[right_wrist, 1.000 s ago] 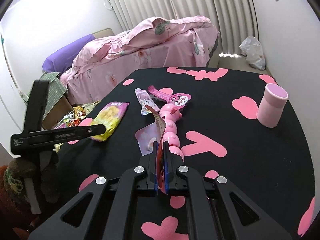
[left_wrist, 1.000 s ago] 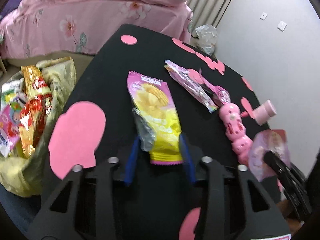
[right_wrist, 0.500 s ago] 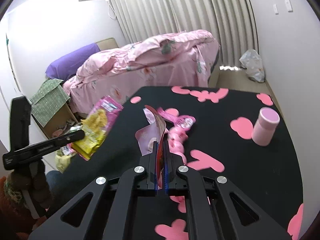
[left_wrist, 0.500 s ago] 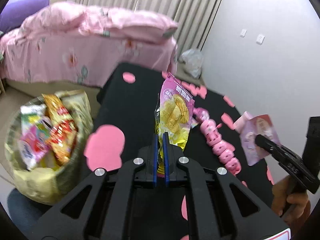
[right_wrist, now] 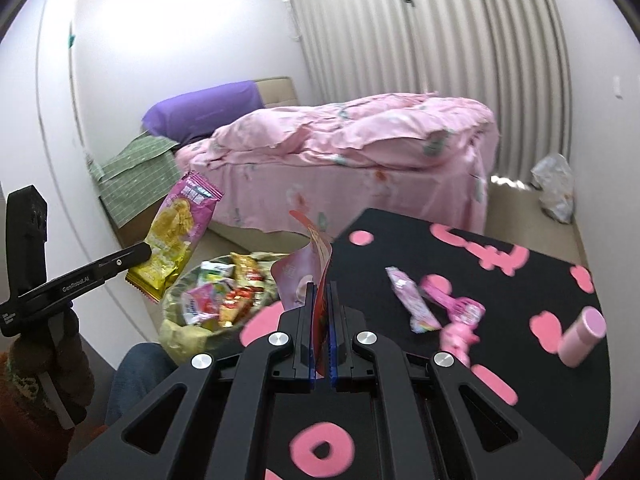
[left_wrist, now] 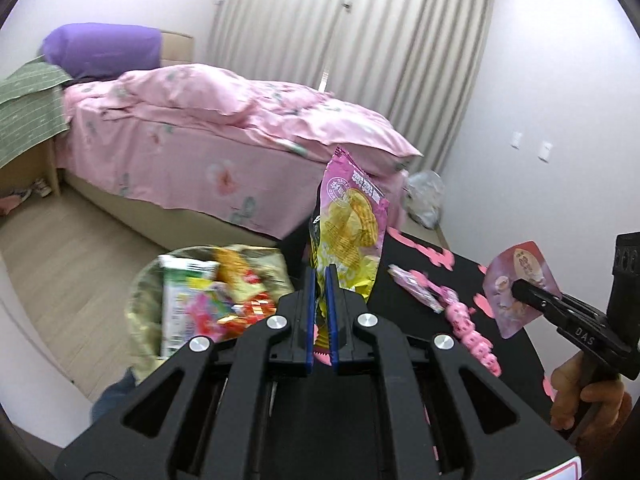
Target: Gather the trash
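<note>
Left gripper [left_wrist: 320, 276] clenched on yellow wrapper [left_wrist: 350, 228], right gripper [right_wrist: 320, 292] on half-hidden pink packet [right_wrist: 298, 276].

The left hand-held gripper [left_wrist: 320, 292], whose jaws stood apart around the yellow snack bag [left_wrist: 349, 232] flat on the tabletop [right_wrist: 460, 384], has clamped it and lifted it clear, toward the trash bin [right_wrist: 188, 332]. The right hand-held gripper [right_wrist: 321, 312] has raised its pink wrapper [right_wrist: 300, 276] too.
</note>
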A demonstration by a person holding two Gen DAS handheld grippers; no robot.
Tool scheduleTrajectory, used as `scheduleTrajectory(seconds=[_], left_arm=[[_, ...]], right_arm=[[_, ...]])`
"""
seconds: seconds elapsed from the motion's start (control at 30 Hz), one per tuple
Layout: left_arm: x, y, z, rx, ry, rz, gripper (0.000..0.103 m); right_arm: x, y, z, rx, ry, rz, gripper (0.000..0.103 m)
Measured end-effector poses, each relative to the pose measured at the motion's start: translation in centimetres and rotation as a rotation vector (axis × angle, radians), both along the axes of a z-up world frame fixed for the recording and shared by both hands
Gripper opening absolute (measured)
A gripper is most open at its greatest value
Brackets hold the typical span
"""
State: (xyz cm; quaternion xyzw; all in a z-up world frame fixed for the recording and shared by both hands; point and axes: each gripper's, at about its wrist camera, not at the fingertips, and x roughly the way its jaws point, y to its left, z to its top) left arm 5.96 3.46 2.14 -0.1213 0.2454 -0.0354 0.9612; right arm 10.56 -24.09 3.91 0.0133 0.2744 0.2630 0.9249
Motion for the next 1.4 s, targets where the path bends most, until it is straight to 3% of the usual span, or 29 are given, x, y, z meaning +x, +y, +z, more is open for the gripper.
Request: scheduleTrajectory(seconds=[0.23, 0.6, 1.03, 1.4], left_arm=[[-1.6, 5.2, -1.0, -0.038, 0.015, 0.097, 0.005], [-2.2, 8.1, -2.9, -0.051, 0.046, 0.152, 0.005], [1.3, 9.8, -6.7, -0.062, 0.15, 0.151, 0.005], [7.0, 10.2, -11.3, -0.009, 0.291, 0.119, 0.005]], right_arm=[[0.7, 5.2, 0.3, -0.037, 0.016, 0.086, 0.005], [1.8, 12.4, 0.4, -0.117, 0.004, 0.196, 0.005], [6.1, 17.8, -3.3, -0.183, 0.089, 0.281, 0.005], [12.2, 22.7, -10.7, -0.262, 0.312, 0.354, 0.005]])
